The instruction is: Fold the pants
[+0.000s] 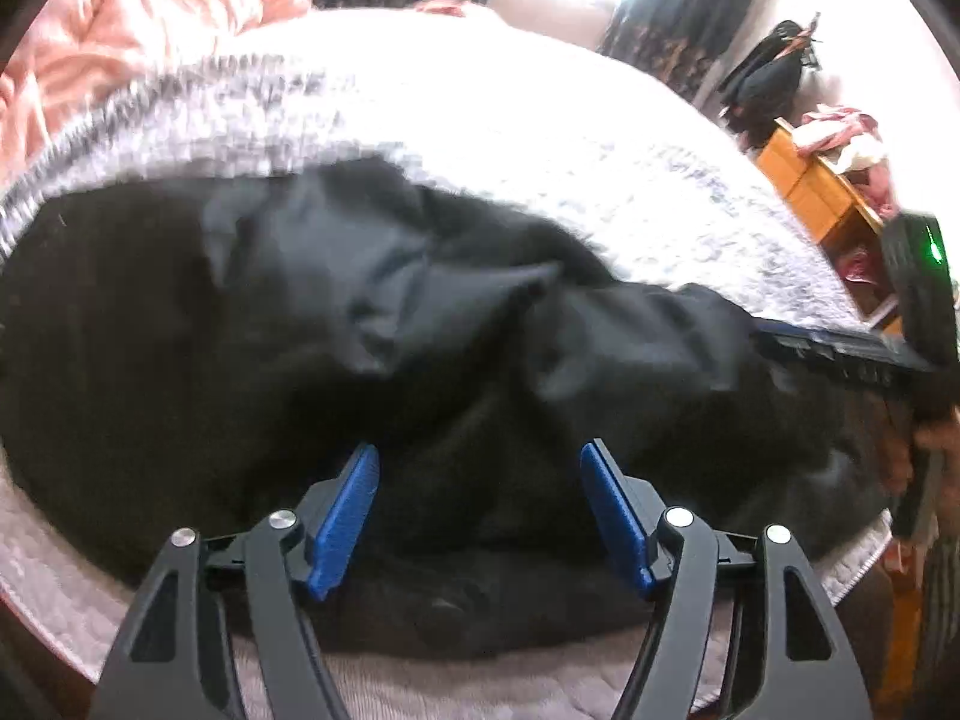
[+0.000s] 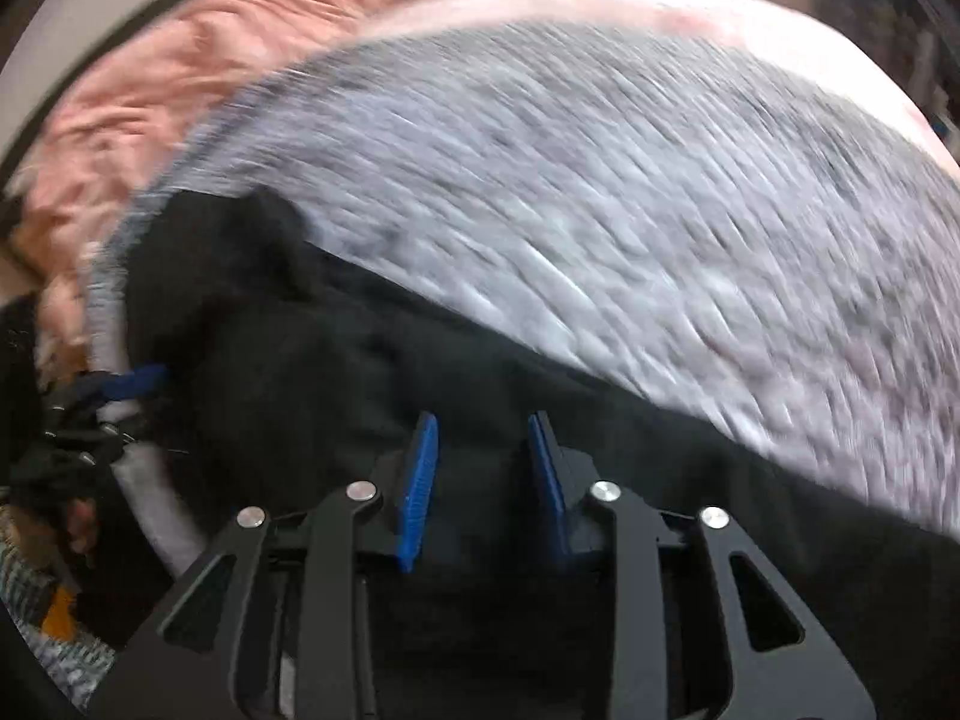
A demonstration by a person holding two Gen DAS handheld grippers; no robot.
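A bed [image 1: 540,138] under a fuzzy grey-white blanket [image 2: 600,180] fills both views, with a pink quilt [image 1: 120,42] bunched at the upper left. The black pants [image 1: 240,330] sprawl across the blanket from the left edge through the centre, crumpled into soft ridges and creases, matte and dark. The left gripper [image 1: 480,504] hovers over them at lower centre, jaws spread wide, gripping nothing. The right gripper [image 2: 483,474] sits above the pants too, jaws parted more narrowly, apparently empty; motion blur smears that view.
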